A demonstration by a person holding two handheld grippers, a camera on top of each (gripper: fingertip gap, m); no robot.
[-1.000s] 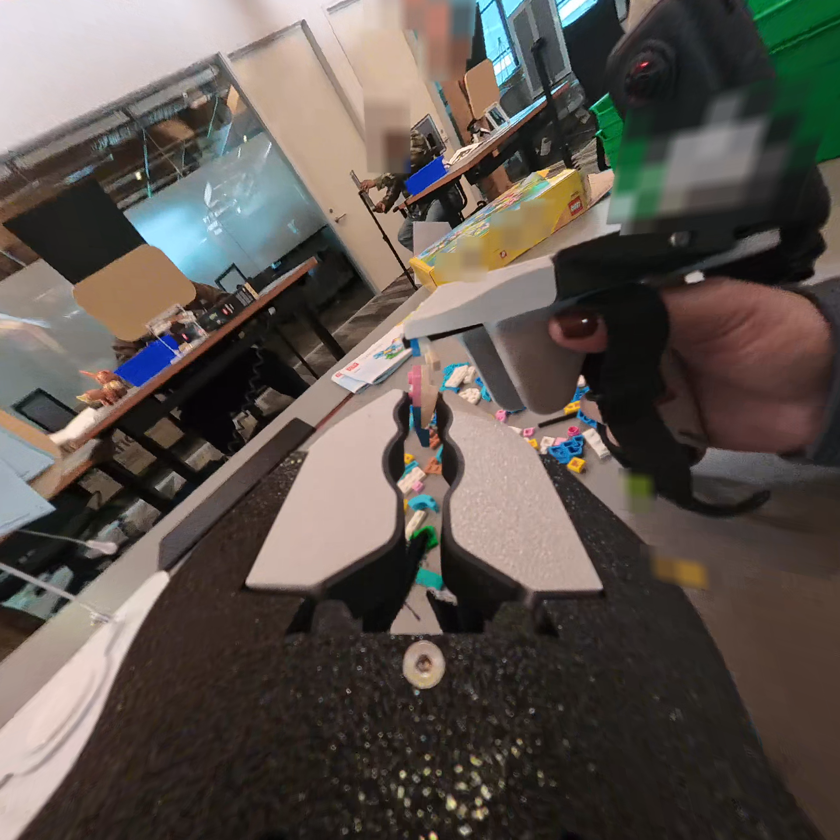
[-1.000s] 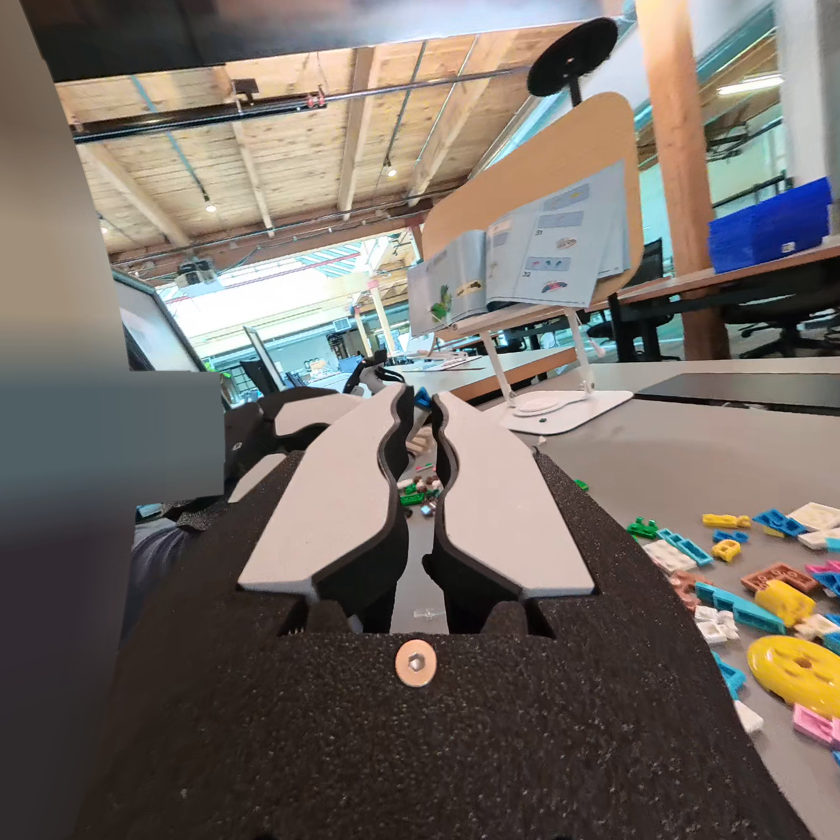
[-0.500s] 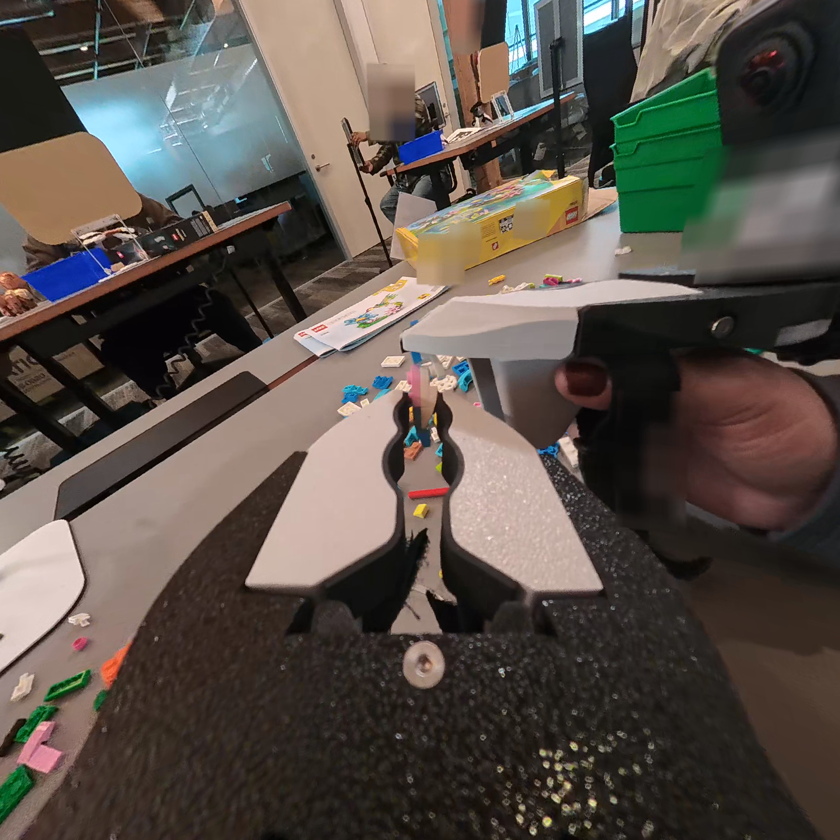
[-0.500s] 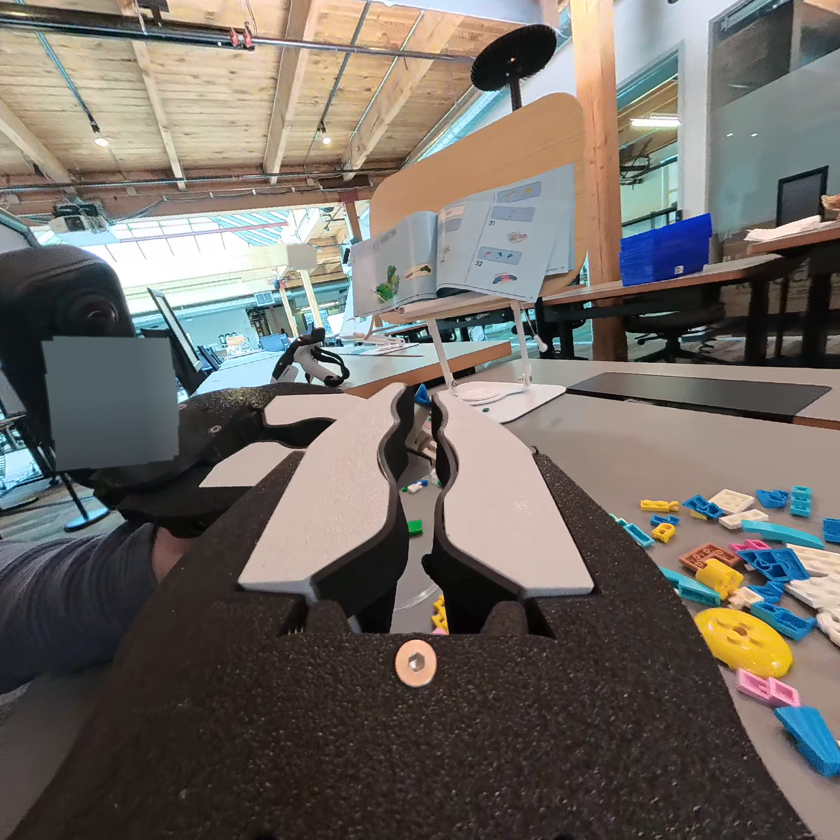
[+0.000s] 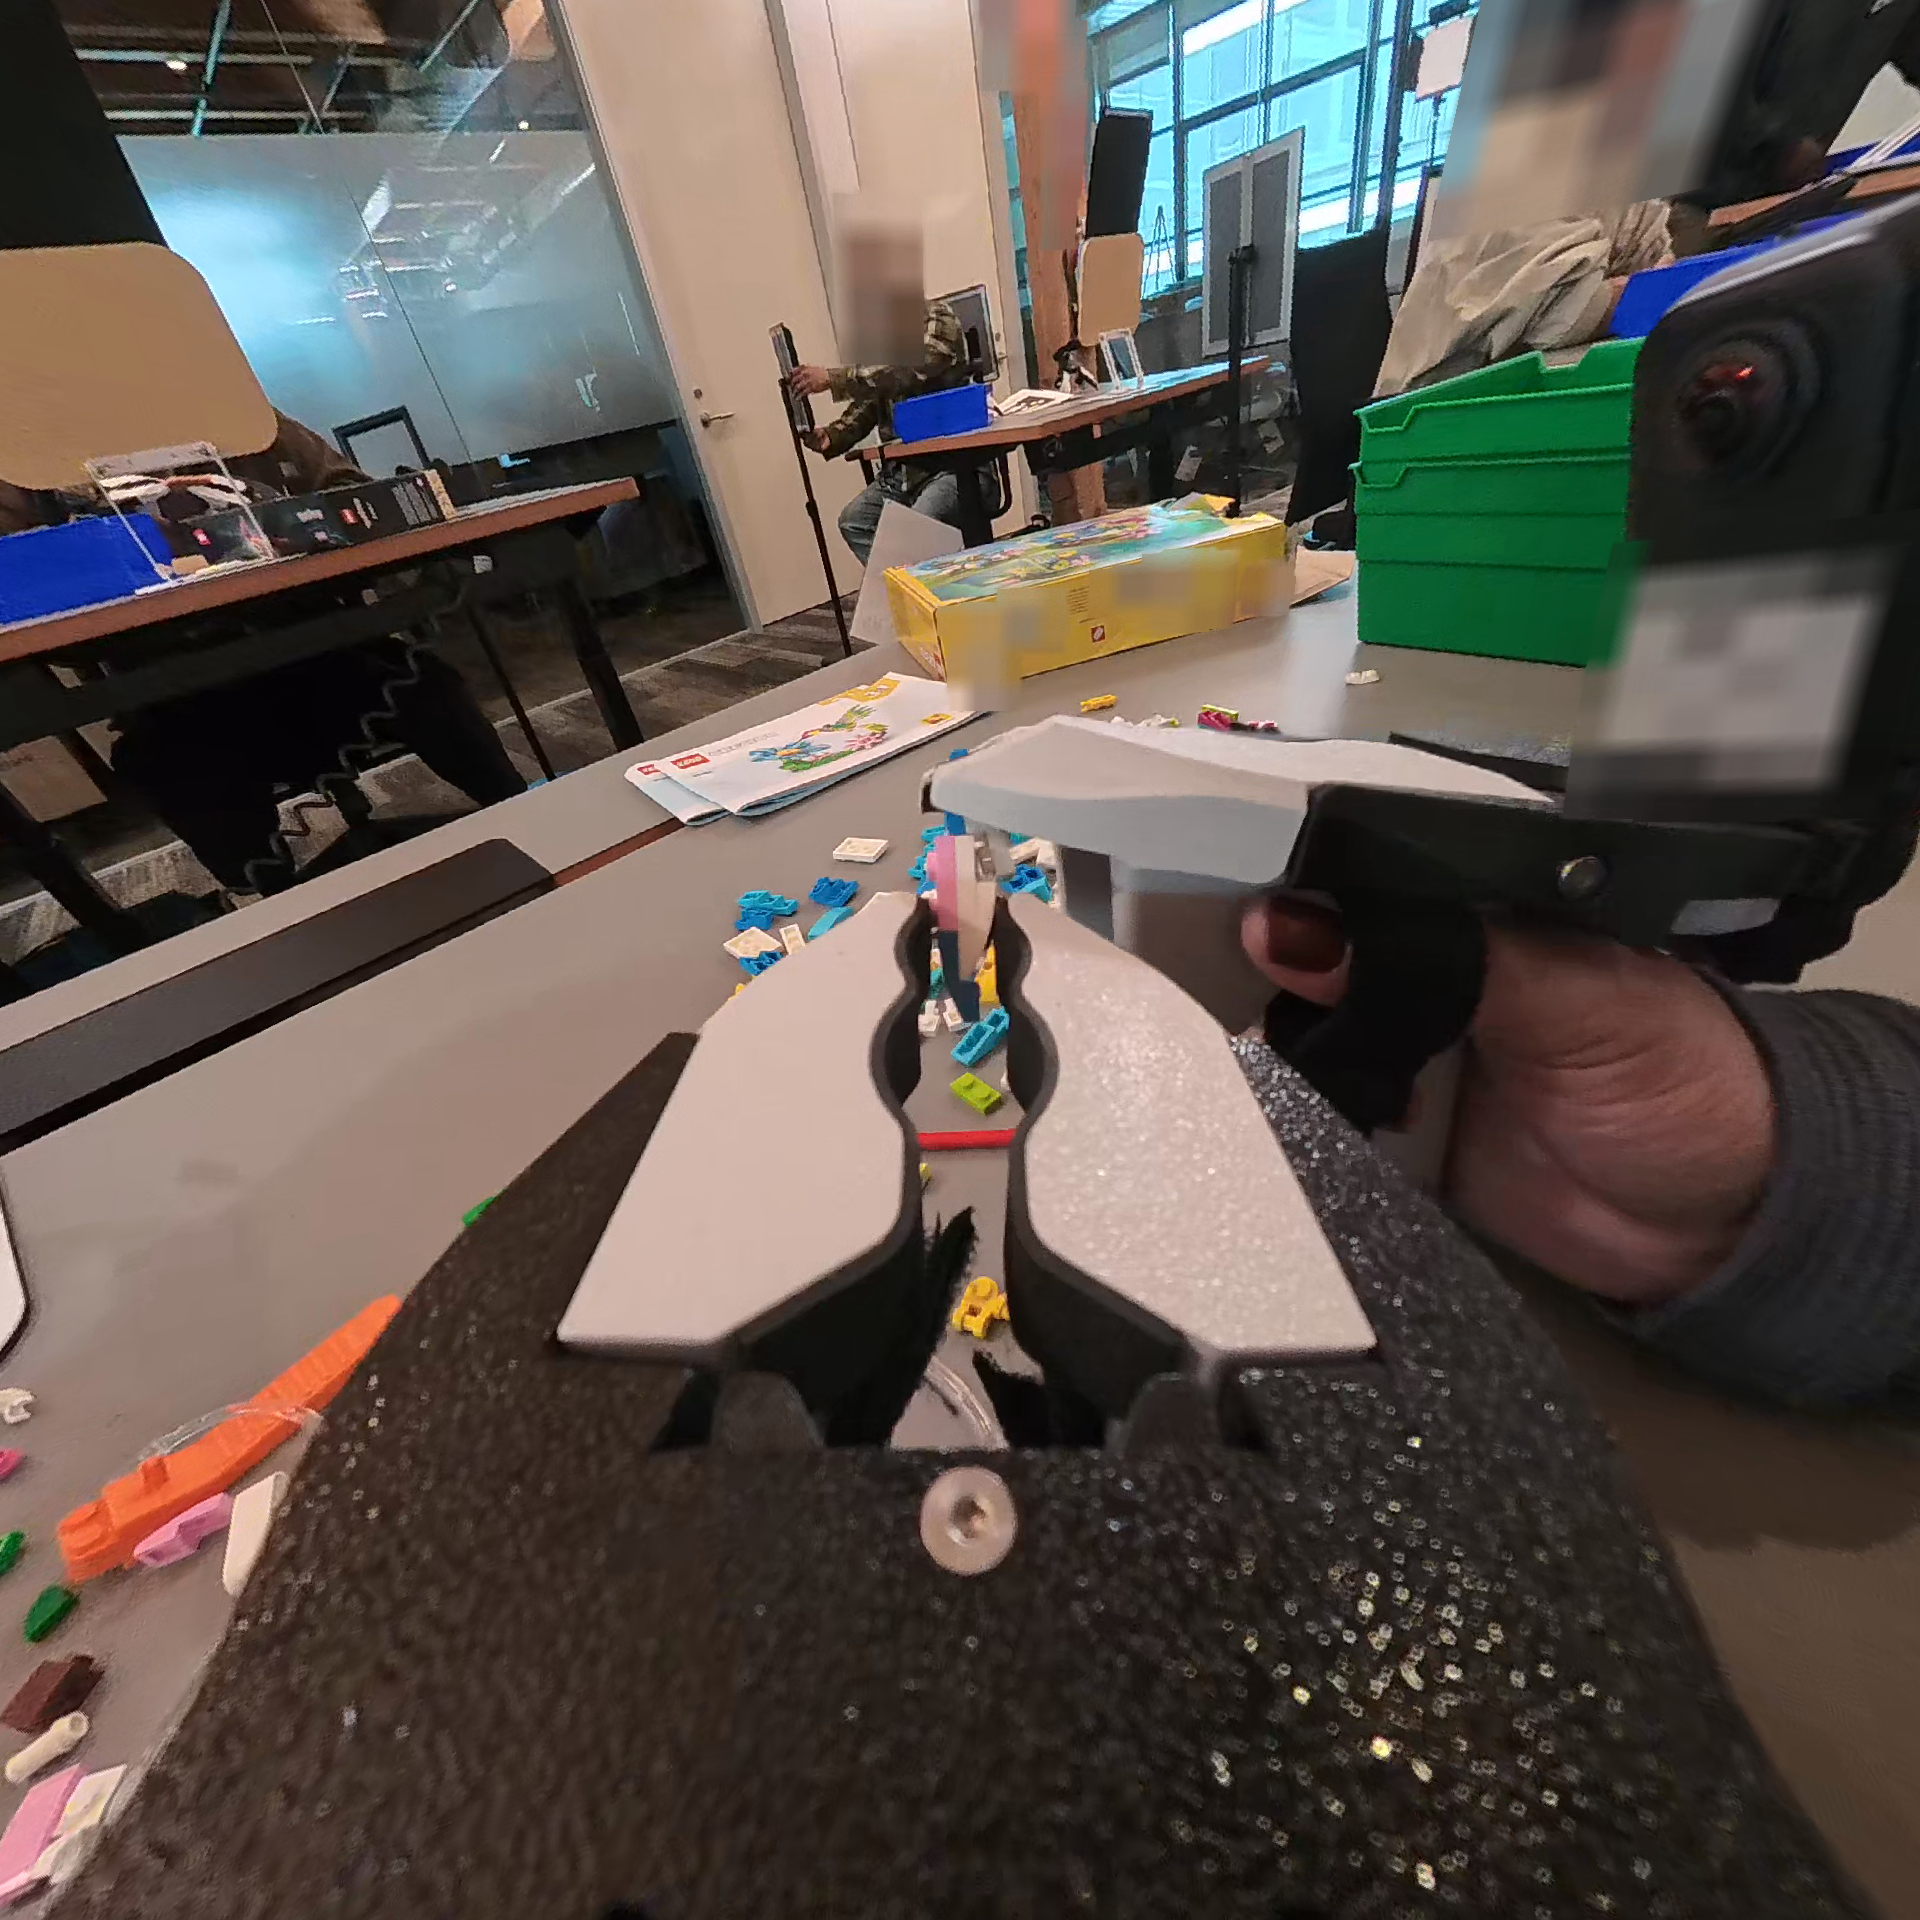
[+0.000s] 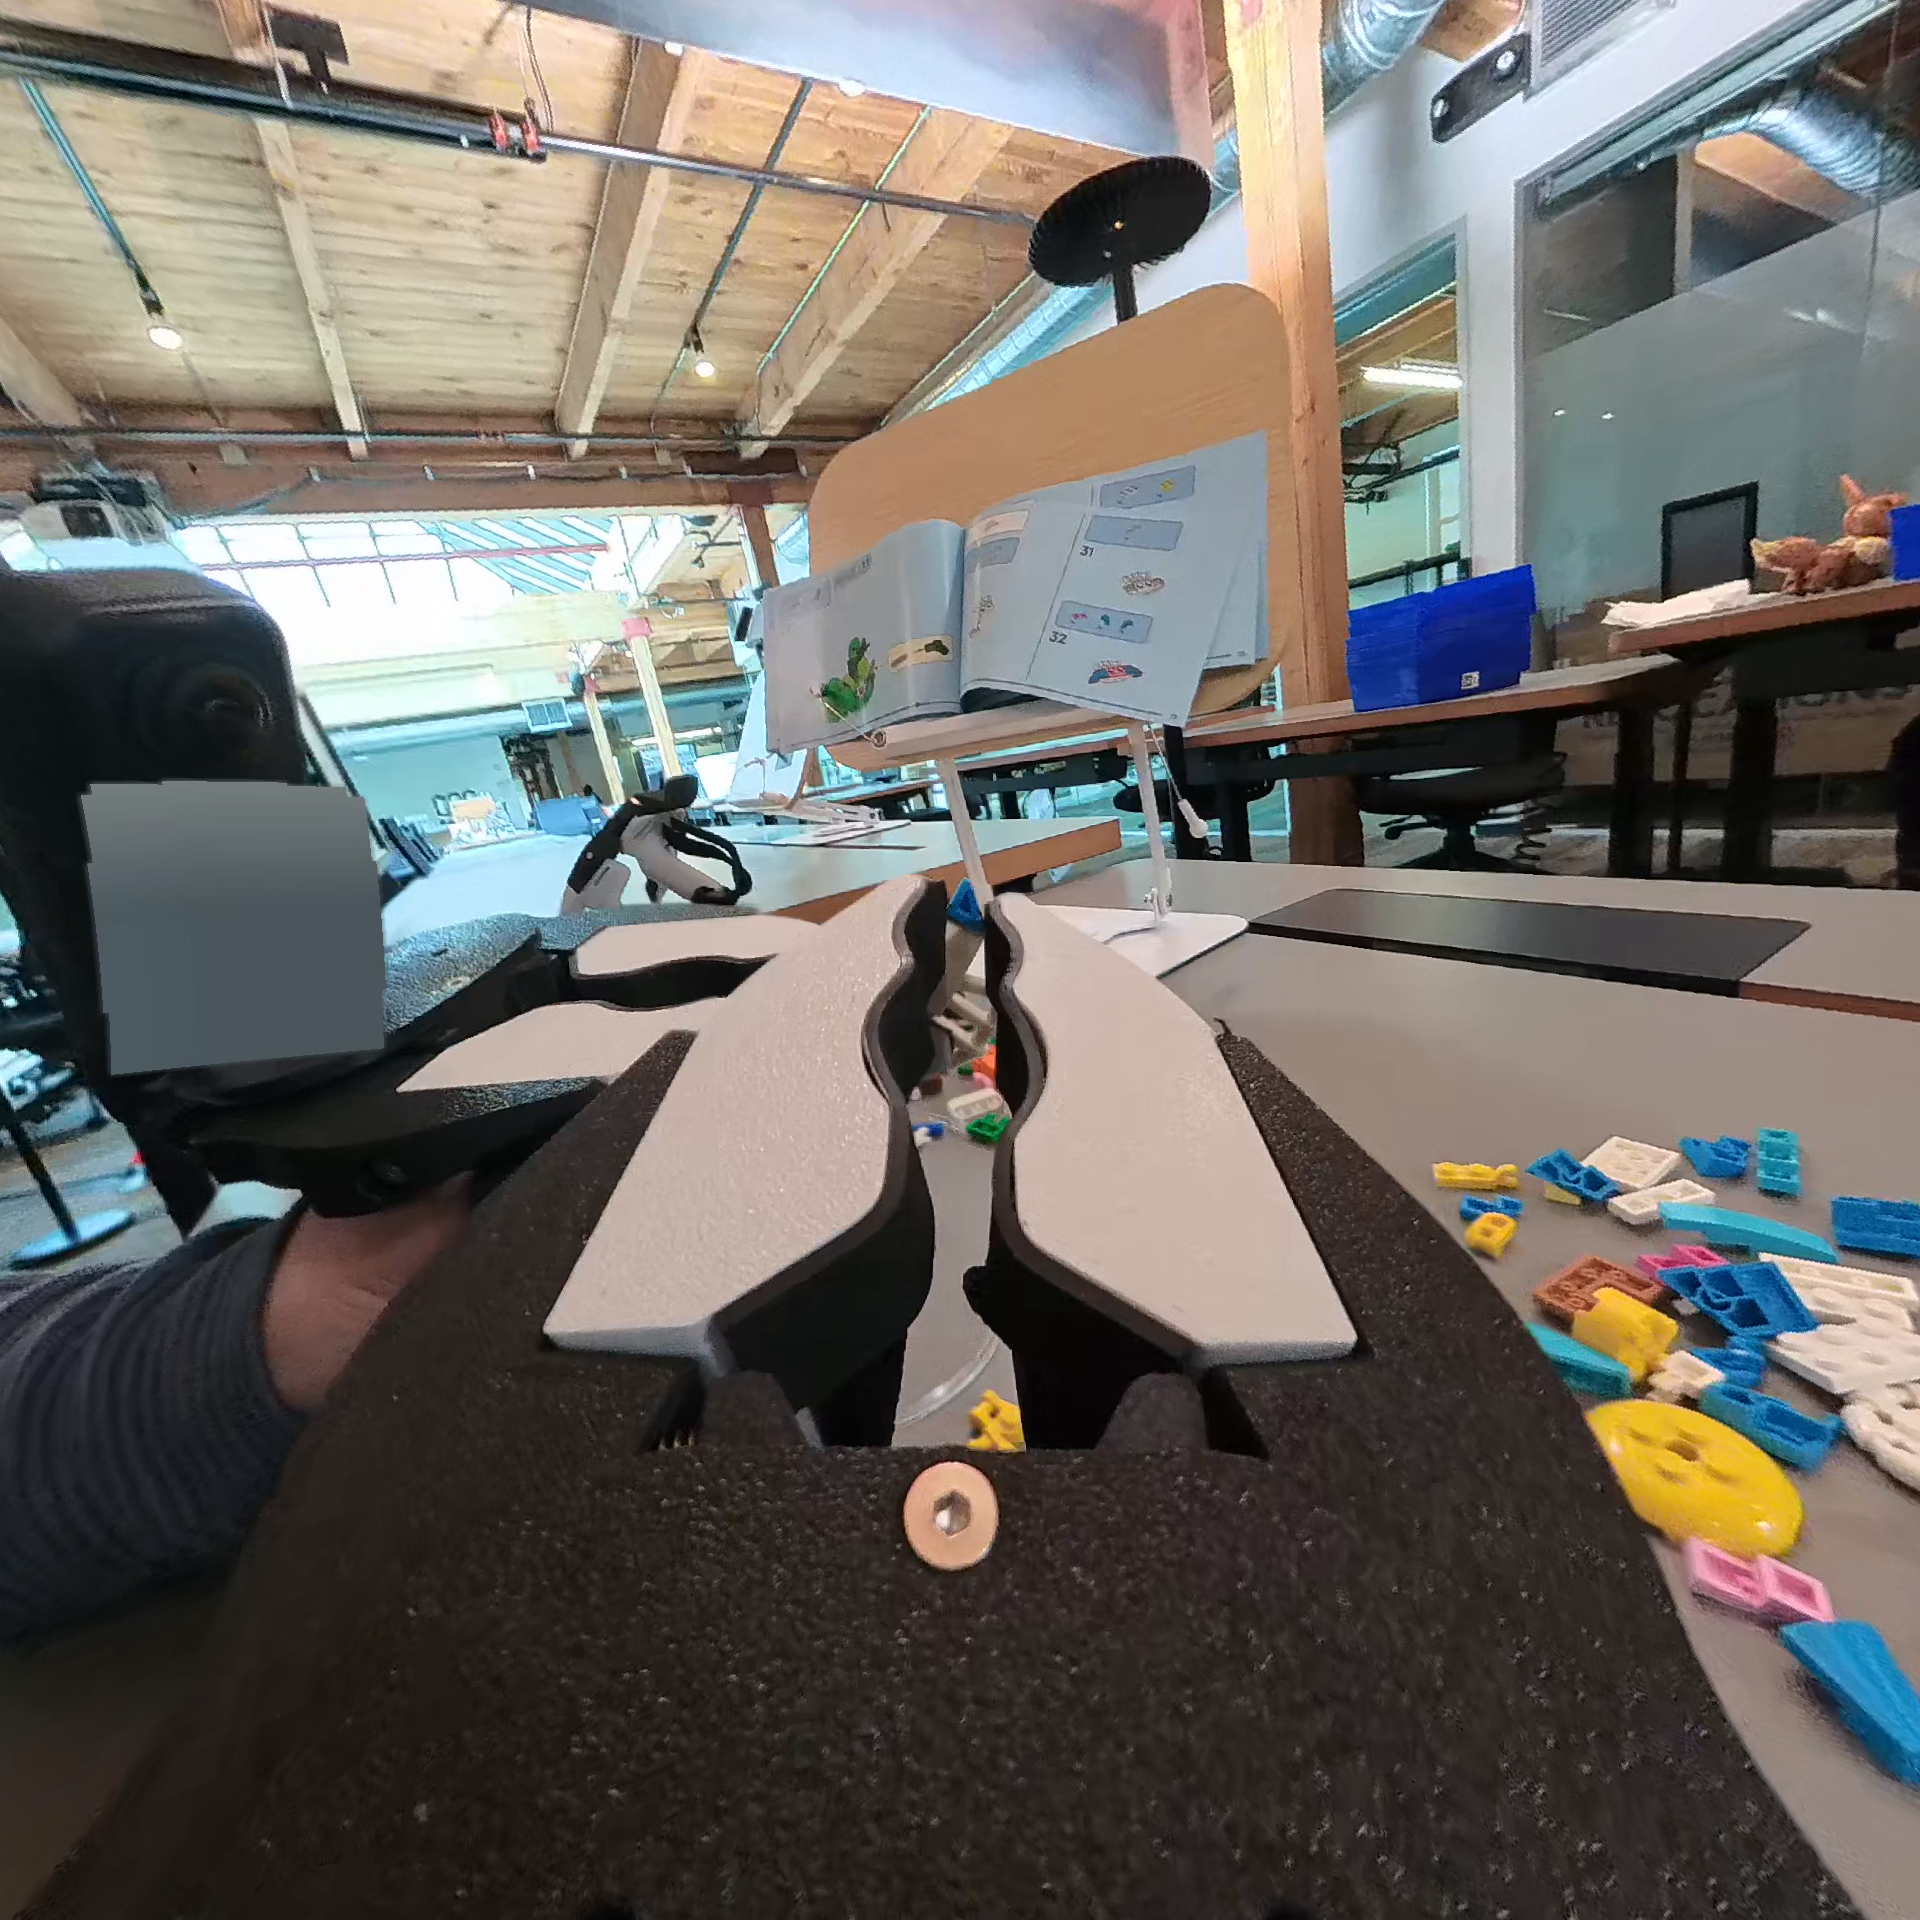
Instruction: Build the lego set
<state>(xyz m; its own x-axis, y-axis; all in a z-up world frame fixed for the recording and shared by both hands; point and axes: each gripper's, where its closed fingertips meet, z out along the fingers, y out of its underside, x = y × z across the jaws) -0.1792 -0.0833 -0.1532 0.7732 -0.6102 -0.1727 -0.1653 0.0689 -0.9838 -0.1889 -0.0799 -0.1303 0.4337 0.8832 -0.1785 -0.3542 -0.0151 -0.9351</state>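
My left gripper [image 5: 961,920] is shut on a small pink, white and blue lego assembly [image 5: 958,883] and holds it upright above the grey table [image 5: 416,1091]. My right gripper [image 6: 966,914], held by a hand, comes in from the right in the left wrist view [image 5: 951,790], with its tips at the top of that assembly. In the right wrist view it is shut on a small blue piece [image 6: 964,902] at its tips. White parts show just below. The left gripper's fingers [image 6: 665,951] reach in from the left there.
Loose bricks lie on the table, with a yellow disc [image 6: 1694,1475] and an orange separator [image 5: 208,1455]. An open instruction booklet [image 6: 1018,613] stands on a holder behind. A yellow box [image 5: 1081,592], green bins [image 5: 1486,509] and a flat booklet [image 5: 800,748] lie farther off. The grippers are tip to tip, or close to it.
Both grippers have swung and levelled together, so more of the table shows. Each keeps its hold, and their tips stay together at the assembly.
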